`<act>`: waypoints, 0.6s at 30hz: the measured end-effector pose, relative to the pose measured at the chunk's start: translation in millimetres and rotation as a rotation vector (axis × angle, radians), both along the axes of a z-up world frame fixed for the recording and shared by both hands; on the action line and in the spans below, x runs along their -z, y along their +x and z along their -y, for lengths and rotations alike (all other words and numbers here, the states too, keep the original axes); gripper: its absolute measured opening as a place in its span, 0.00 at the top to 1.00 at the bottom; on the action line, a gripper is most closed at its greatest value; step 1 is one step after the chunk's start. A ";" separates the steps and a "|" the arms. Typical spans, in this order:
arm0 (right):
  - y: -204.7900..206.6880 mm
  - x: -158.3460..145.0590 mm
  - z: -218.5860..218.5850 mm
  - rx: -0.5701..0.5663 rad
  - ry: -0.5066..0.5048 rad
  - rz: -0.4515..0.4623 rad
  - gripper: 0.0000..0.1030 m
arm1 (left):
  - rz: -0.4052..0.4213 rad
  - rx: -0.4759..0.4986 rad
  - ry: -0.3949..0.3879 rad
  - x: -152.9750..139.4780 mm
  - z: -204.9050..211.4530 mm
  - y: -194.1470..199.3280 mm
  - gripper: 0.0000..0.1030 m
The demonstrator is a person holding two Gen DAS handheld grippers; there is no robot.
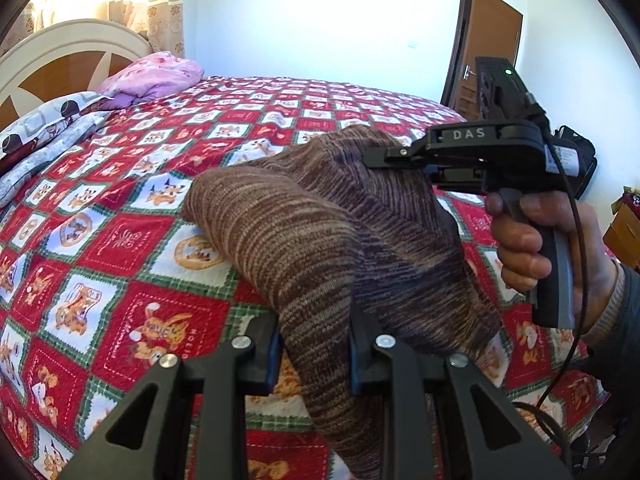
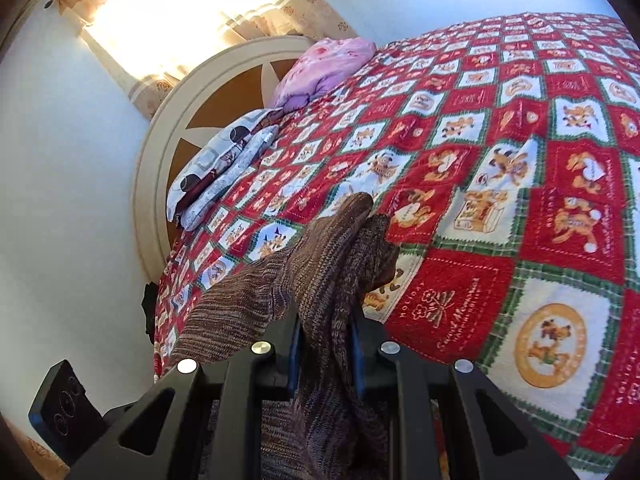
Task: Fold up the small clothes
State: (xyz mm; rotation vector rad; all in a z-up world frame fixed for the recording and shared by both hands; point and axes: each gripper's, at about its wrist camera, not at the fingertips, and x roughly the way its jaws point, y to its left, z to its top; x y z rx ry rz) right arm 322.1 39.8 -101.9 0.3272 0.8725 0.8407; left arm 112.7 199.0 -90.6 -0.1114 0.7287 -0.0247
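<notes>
- Left hand-held gripper [image 1: 312, 354]: jaws clamped on a fold of the brown striped knit garment [image 1: 304, 240], cloth bunched between the blue pads.
- Right hand-held gripper [image 2: 326, 354]: also clenched on the same garment, at another edge; the person's right hand [image 1: 536, 248] grips its handle.
- Garment hangs slung between both grippers, lifted above the bed, one lobe drooping toward the quilt [image 1: 120, 208].
- Quilt: red, white and green patchwork.
- Pillows [image 2: 224, 160] and pink bundle [image 2: 324, 68] lie by the headboard [image 2: 224, 84].
</notes>
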 end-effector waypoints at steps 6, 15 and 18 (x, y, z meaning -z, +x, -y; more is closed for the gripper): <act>9.9 12.2 -12.4 -0.006 -0.023 -0.023 0.80 | -0.012 -0.008 0.006 4.5 -6.7 -1.8 0.74; 19.5 34.9 -19.7 -0.008 -0.058 -0.065 0.80 | -0.070 -0.038 -0.001 35.1 -16.1 -3.0 0.74; 21.7 40.1 -20.0 -0.002 -0.070 -0.069 0.80 | -0.067 -0.050 -0.008 38.0 -16.5 -4.2 0.71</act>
